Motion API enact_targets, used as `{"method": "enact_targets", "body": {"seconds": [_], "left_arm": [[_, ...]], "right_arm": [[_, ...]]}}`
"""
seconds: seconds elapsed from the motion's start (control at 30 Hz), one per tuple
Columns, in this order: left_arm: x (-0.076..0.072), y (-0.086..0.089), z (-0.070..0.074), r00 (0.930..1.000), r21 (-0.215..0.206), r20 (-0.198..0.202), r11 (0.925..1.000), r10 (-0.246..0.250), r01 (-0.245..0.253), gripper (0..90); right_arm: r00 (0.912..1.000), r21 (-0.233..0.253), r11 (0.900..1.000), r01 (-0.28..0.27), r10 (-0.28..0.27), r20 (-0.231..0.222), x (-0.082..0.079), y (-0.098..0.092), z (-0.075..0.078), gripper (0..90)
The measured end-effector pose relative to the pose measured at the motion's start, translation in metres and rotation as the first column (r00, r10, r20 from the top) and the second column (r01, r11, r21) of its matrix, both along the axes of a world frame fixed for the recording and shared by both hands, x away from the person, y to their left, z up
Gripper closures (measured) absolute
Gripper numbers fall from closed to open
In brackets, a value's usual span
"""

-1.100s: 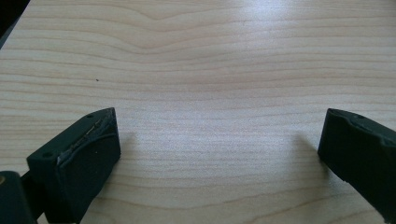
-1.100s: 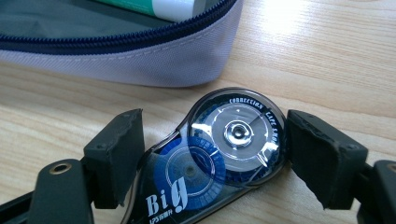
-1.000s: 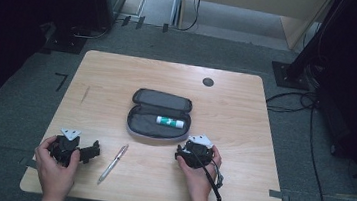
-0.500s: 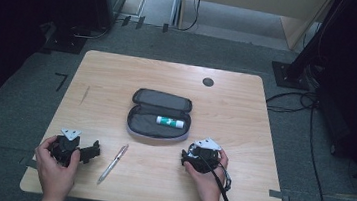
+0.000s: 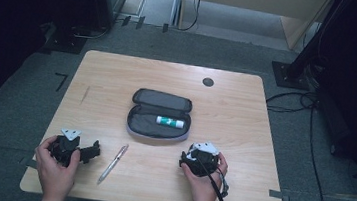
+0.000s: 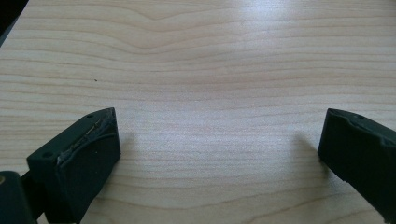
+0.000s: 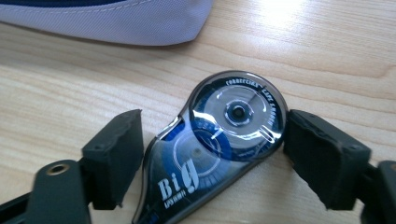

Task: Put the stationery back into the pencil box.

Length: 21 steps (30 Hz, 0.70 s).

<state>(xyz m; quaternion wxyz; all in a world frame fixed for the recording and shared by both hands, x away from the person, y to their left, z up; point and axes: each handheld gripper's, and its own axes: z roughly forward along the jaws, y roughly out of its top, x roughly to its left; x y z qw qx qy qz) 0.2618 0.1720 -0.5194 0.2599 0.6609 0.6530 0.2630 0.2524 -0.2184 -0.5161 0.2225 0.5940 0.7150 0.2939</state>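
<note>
The left gripper (image 5: 77,148) sat near the table's (image 5: 246,107) front-left corner, and in the left gripper view its jaws stood wide apart over bare wood, nothing between them. Just to its right a pen (image 5: 113,163) lay on the wood, its long axis tilted from front-left up toward back-right, untouched and closer to the left hand (image 5: 54,168) than to the other.

Moving toward the middle, the open pencil case (image 5: 159,114) rested flat in the centre of the table with a glue stick (image 5: 170,122) lying lengthwise in its nearer half.

Then the right gripper (image 5: 199,159), close to the front edge and just in front of the case's right end. Here was the relation that mattered: in the right gripper view the correction tape dispenser (image 7: 219,140) lay flat on the wood directly between the two jaws, its round head toward the right jaw, which met its rim, and its narrow tail running down toward the left jaw's inner side. The jaws were still spread, the left one standing slightly clear, so no squeeze yet. The case's pale edge (image 7: 116,23) lay just beyond the dispenser, so by my reckoning the coming move was a pinch across its width and a short carry straight ahead.
</note>
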Motion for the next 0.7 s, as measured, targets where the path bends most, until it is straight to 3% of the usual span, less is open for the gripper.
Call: {"method": "enact_targets", "body": {"seconds": [0.33,0.5,0.7], "left_arm": [[0.000,0.000,0.000,1.0000,0.000,0.000,1.0000,0.000,0.000,0.0],[0.000,0.000,0.000,1.0000,0.000,0.000,1.0000,0.000,0.000,0.0],[0.000,0.000,0.000,1.0000,0.000,0.000,1.0000,0.000,0.000,0.0]], "right_arm": [[0.9979,-0.002,0.998,-0.055,0.055,-0.034,-0.004,-0.021,0.004,28.5],[0.9925,0.023,0.992,-0.121,0.121,-0.017,0.001,-0.021,0.003,30.8],[0.9912,-0.002,0.991,-0.132,0.132,0.001,0.013,-0.017,0.002,31.5]]}}
